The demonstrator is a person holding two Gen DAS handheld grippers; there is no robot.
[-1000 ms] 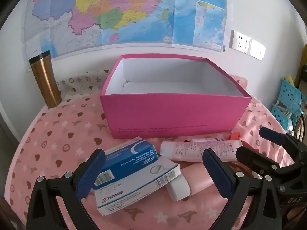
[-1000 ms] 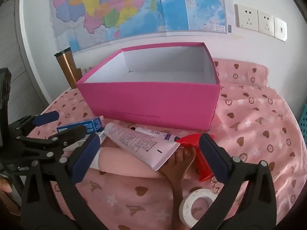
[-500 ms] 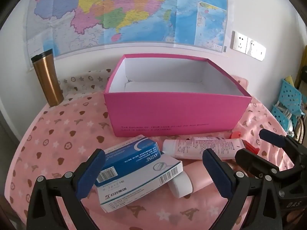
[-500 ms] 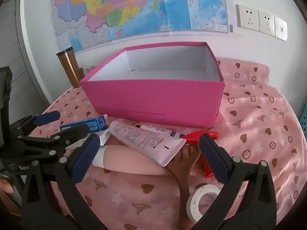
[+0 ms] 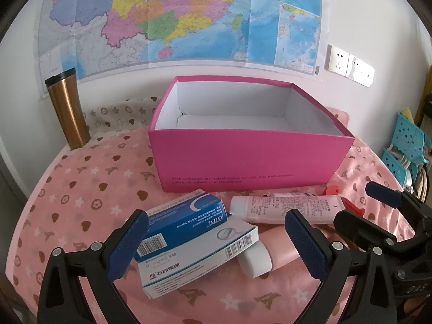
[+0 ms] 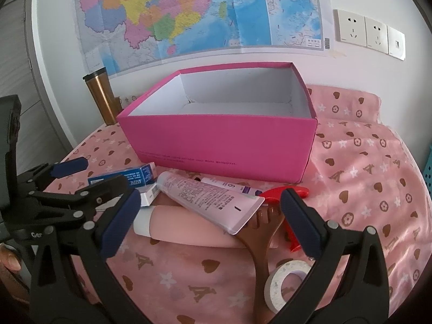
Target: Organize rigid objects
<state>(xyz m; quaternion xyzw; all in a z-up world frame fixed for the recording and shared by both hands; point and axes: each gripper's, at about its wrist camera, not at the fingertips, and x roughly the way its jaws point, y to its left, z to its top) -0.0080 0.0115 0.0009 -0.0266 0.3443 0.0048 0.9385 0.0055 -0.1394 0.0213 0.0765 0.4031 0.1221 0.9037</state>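
Boxes (image 5: pixel 189 232), stacked, between the spread fingers of the left hand-held gripper (image 5: pixel 216 239); tube (image 6: pixel 208 197) between the right hand-held gripper's (image 6: pixel 210 224) wide fingers. Pink bin (image 5: pixel 251 162) beyond, toward the bench's (image 5: pixel 81 189) back edge, under a wall map (image 5: pixel 175 19).

Soft, even daylight is filling both views, and the white wall (image 5: pixel 351 21) is reading bright without burning out. A pale sheen is lying on the glossy map (image 6: pixel 243 8) and along the bronze tumbler (image 5: pixel 68 113). Shadows are staying faint and diffuse; a thin one is sitting under the pink box (image 5: pixel 251 159) where it meets the patterned cloth (image 6: pixel 364 178). Fisheye distortion is bowing straight edges outward, and black vignetting is closing off every corner. The centre is staying sharp, while the near claw pads (image 5: pixel 129 243) are looking slightly soft.
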